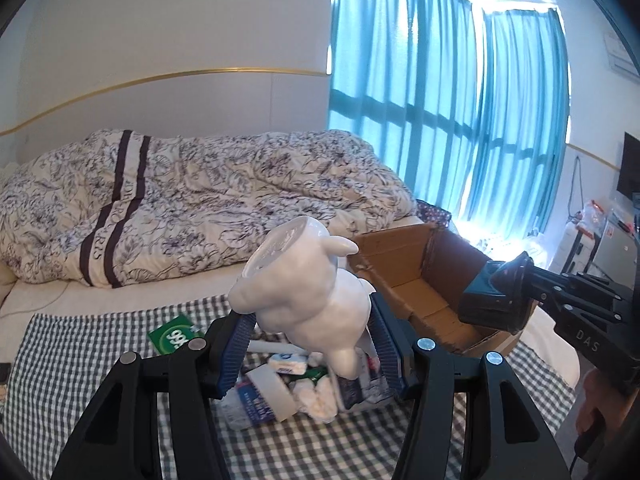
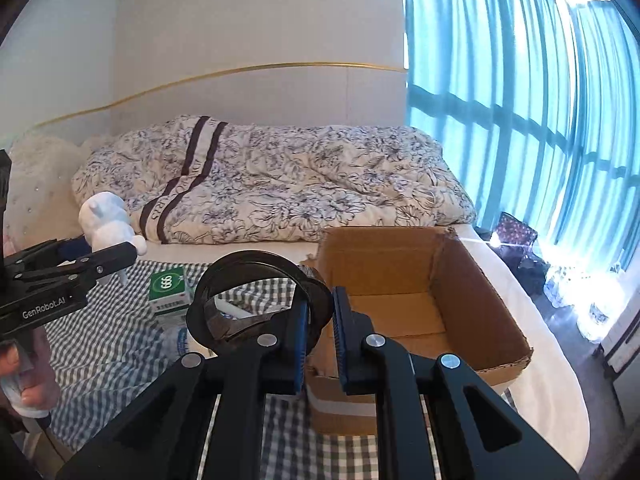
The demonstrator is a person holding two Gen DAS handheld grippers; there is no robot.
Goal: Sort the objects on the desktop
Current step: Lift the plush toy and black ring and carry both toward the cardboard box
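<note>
My left gripper (image 1: 308, 340) is shut on a white ceramic figurine (image 1: 304, 292), held tilted above a pile of small items (image 1: 288, 388) on the checked cloth. The figurine also shows in the right wrist view (image 2: 106, 220), at the far left. My right gripper (image 2: 320, 320) is shut on the rim of a black cup (image 2: 256, 300), held just left of an open cardboard box (image 2: 420, 300). In the left wrist view the cup (image 1: 496, 296) hangs over the box (image 1: 420, 292).
A green and white carton (image 2: 168, 292) lies on the checked cloth (image 2: 120, 340), with packets and a bottle near it. A bed with a floral duvet (image 1: 200, 200) lies behind. Blue curtains (image 1: 440, 100) cover the window at right.
</note>
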